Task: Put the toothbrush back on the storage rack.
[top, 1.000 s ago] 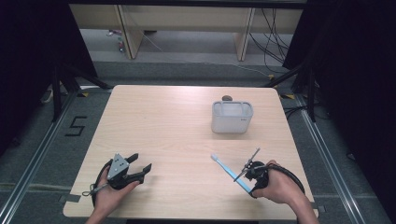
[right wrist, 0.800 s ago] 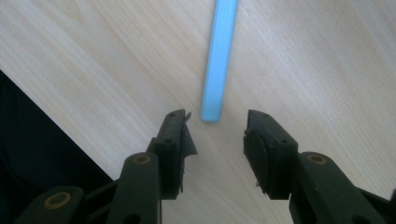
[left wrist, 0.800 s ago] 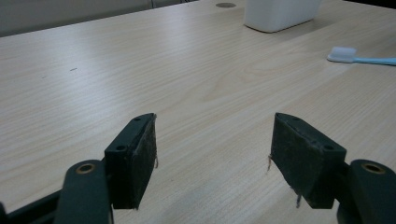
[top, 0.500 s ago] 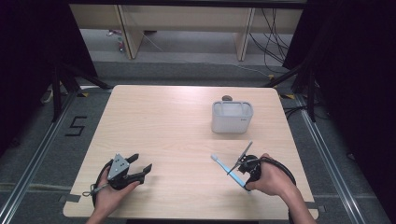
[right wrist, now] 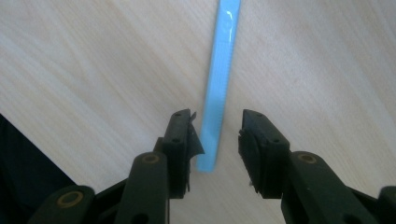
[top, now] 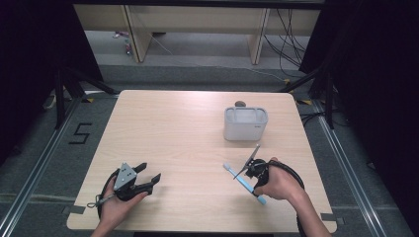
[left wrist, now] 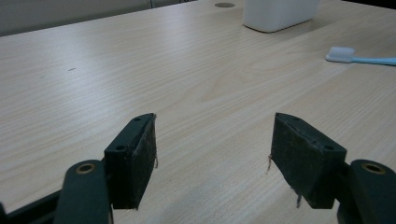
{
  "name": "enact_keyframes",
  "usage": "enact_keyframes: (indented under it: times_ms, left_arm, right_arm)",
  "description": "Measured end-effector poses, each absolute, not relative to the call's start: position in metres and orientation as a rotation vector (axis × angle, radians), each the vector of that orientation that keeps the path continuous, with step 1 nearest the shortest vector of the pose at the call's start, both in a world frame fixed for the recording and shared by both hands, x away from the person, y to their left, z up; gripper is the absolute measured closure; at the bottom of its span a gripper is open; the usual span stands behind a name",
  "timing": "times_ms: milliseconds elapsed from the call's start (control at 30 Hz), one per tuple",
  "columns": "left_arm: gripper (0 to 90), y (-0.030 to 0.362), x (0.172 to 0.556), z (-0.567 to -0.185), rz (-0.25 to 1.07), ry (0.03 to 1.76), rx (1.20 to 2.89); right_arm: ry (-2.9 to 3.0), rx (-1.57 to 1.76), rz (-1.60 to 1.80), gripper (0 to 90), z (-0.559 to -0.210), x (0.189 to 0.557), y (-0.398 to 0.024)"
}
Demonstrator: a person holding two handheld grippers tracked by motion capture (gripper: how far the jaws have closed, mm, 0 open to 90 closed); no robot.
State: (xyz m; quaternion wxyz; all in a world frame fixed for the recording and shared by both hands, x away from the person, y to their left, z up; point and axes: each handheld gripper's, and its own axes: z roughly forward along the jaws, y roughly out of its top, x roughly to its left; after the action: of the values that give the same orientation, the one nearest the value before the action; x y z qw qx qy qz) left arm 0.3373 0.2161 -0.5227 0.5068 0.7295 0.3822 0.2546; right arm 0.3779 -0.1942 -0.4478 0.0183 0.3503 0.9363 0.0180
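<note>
A light-blue toothbrush with a white head lies on the wooden table at the front right, head toward the table's middle. My right gripper points down over its handle. In the right gripper view the handle end lies between the two jaws of my right gripper. They have just been closing, and a gap still shows beside the handle. My left gripper rests at the front left, open and with nothing between its jaws. The brush head shows far to its right.
A white rectangular container stands on the right half of the table, beyond the toothbrush; it also shows in the left gripper view. A small dark round spot sits just behind it. Bare tabletop spreads between the two grippers.
My right hand has shifted left and a little farther up the table, over the toothbrush handle, with its jaws narrowing around it. The left hand has stayed still.
</note>
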Motion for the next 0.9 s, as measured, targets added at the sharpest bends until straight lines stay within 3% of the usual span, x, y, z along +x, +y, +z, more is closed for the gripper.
enact_keyframes:
  times_ms: [900]
  left_arm:
    - [30.6, 0.216, 0.337, -0.523, 0.609, 0.918, 1.764]
  right_arm:
    - [2.882, 1.221, 0.014, 68.1, -0.469, 0.399, -0.175]
